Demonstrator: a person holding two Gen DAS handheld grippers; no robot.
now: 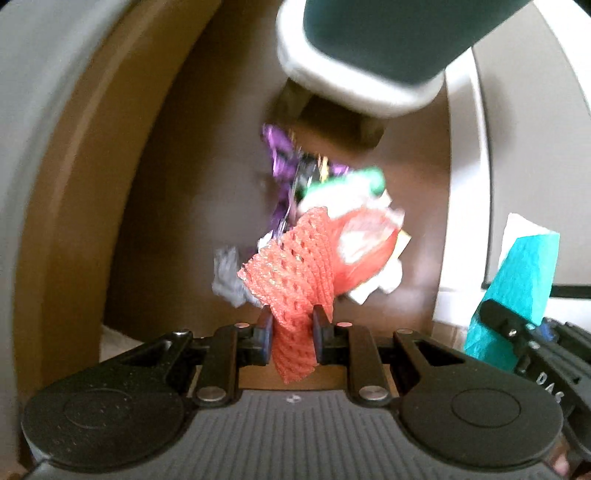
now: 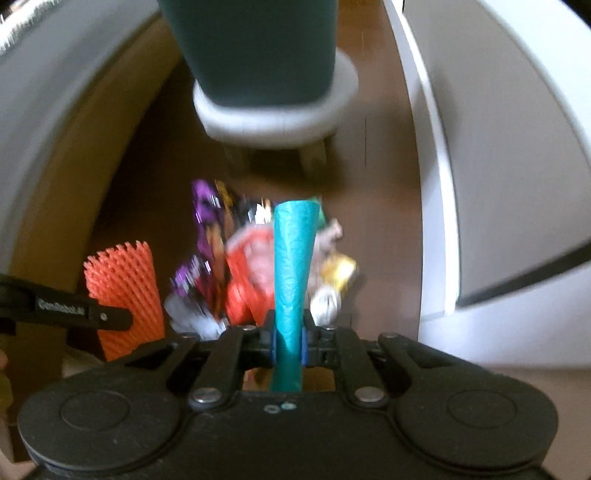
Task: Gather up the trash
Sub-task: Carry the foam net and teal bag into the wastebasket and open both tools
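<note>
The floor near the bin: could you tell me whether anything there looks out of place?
Yes: a heap of crumpled wrappers lies loose on the brown floor in front of the teal bin, not inside it.

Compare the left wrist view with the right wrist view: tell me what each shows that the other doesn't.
Only the left wrist view shows the left gripper from behind, shut on the orange foam net.

Only the right wrist view shows the right gripper from behind, shut on the teal paper roll, plus a yellow wrapper in the pile.

Both show the blurred trash pile with its purple wrapper and red packet on the brown floor, the dark green bin beyond, and each other's held item off to one side.
</note>
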